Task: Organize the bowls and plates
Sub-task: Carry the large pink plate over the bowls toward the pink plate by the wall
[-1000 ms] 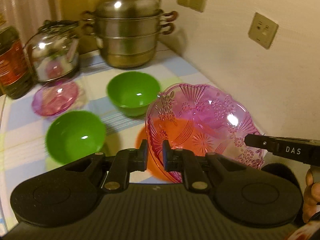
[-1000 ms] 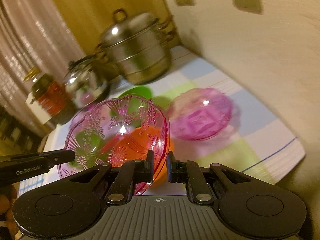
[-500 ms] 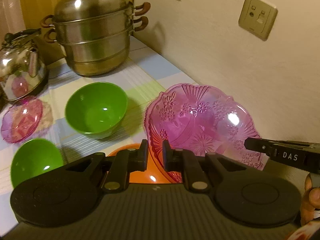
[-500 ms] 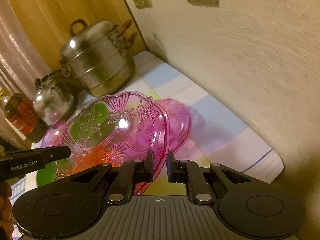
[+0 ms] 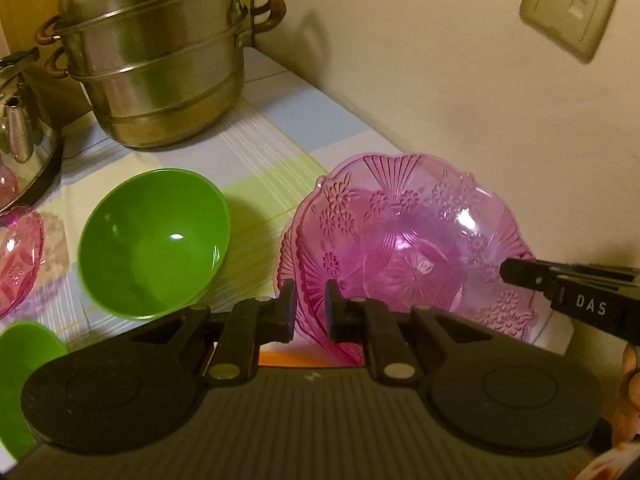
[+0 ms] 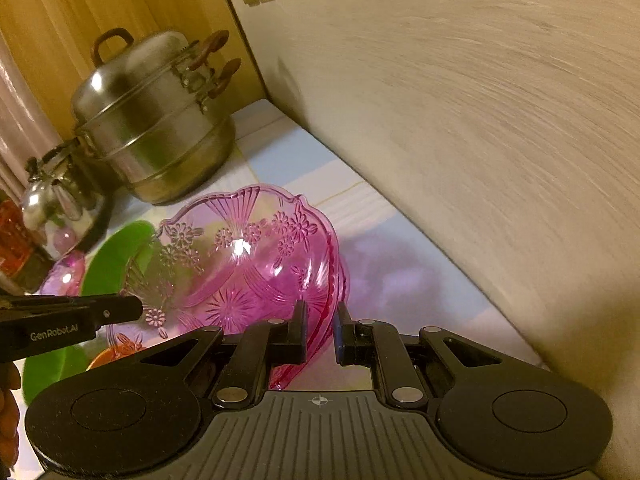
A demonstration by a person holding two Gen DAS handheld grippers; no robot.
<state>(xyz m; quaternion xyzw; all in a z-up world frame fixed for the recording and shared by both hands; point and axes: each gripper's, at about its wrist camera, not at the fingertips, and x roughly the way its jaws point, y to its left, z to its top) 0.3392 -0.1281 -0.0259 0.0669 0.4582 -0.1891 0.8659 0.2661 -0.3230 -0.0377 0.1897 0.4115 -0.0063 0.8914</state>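
Pink translucent plastic forms the held item: a pressed-pattern pink dish [image 5: 404, 236] gripped at two opposite points of its rim. The left hand-held gripper [image 5: 310, 308] is clamped narrow on the near-left rim; the right hand-held gripper [image 6: 320, 328] straddles the near-right rim, though contact of its outer pad cannot be confirmed. The dish sits directly ahead of both grippers, equally near to each, and has no marked long axis.

Critical relation: a second pink dish [image 5: 286, 252] lies directly beneath the held dish, its edge showing just outside the held rim. The held dish appears nested in it or nearly so; full seating cannot be confirmed. Judgement: the stacking step is close to completion, and release calls for concentric alignment.

Positions relative to the held dish:
- Green bowl [image 5: 154, 242]: just beside it, on the left.
- Second green bowl [image 5: 24, 368]: farther left, partly out of view.
- Third pink dish [image 5: 16, 252]: well to the left.
- Orange item [image 5: 304, 358]: below the near rim, mostly hidden.
- Steel steamer pot [image 5: 156, 60]: beyond, at the tabletop [image 5: 272, 148] corner.
- Kettle [image 5: 20, 132]: left of the pot.

Count: three pink dishes, two green bowls.
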